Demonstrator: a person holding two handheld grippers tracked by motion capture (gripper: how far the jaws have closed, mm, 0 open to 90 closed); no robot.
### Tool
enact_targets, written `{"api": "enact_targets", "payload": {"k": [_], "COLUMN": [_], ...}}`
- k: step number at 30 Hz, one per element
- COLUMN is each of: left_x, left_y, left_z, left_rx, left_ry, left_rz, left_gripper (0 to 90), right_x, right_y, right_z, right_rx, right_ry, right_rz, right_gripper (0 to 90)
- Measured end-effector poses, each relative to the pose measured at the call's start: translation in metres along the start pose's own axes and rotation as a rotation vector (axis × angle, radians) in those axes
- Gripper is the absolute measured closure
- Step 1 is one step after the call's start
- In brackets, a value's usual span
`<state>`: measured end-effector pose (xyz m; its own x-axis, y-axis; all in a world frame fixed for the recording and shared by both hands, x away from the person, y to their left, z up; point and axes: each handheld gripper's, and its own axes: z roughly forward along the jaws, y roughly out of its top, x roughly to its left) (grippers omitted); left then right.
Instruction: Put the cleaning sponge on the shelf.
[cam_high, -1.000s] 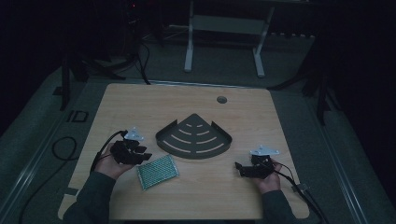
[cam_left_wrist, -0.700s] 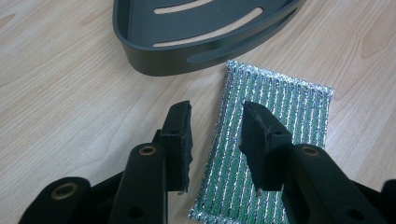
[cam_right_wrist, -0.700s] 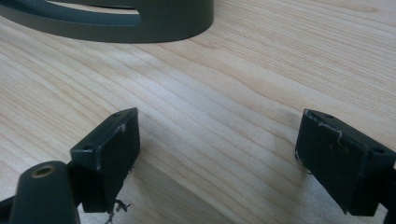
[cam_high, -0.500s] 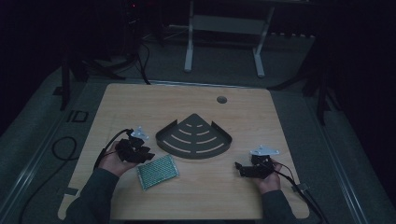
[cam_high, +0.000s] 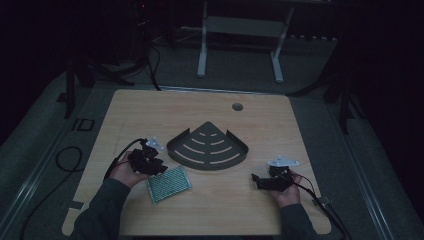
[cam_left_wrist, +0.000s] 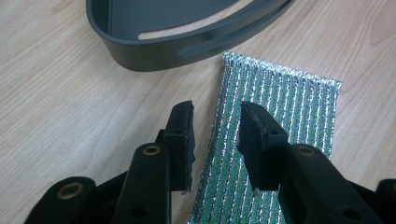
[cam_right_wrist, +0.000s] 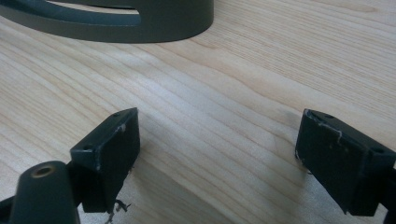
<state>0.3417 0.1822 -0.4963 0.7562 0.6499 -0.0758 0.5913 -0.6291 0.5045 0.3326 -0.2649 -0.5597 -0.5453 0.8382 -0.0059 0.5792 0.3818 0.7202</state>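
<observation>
Left hand-held gripper (cam_left_wrist: 215, 123) low over the left edge of the green scrub pad (cam_left_wrist: 275, 140), jaws just closing, still apart, one each side of that edge, not pressing. Pad flat on the desk (cam_high: 210, 210), near-left of the dark corner tray (cam_high: 207, 147). Right hand-held gripper (cam_right_wrist: 217, 154) spread wide over bare desk, near right.

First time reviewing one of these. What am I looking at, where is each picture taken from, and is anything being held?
A person sits at a wooden table with a handheld two-jaw tool in each hand. The high view looks down from above; the other two come from cameras riding on each tool. On the table lie a dark fan-shaped slotted tray and a shiny green-and-silver scouring pad. The left tool hovers over the pad's edge, one jaw above it; its jaws have just been closing but grip nothing yet. The right tool rests open over bare wood.
</observation>
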Motion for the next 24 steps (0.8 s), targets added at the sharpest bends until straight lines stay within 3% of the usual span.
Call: {"api": "enact_targets", "payload": {"k": [24], "left_x": [-0.001], "left_y": [0.005], "left_z": [0.014], "left_rx": [0.053], "left_ry": [-0.017], "left_rz": [0.012], "left_gripper": [67.4], "right_x": [0.000], "right_y": [0.000], "right_z": [0.000], "right_rx": [0.000], "right_ry": [0.000], "right_rz": [0.000], "right_gripper": [13.5]}}
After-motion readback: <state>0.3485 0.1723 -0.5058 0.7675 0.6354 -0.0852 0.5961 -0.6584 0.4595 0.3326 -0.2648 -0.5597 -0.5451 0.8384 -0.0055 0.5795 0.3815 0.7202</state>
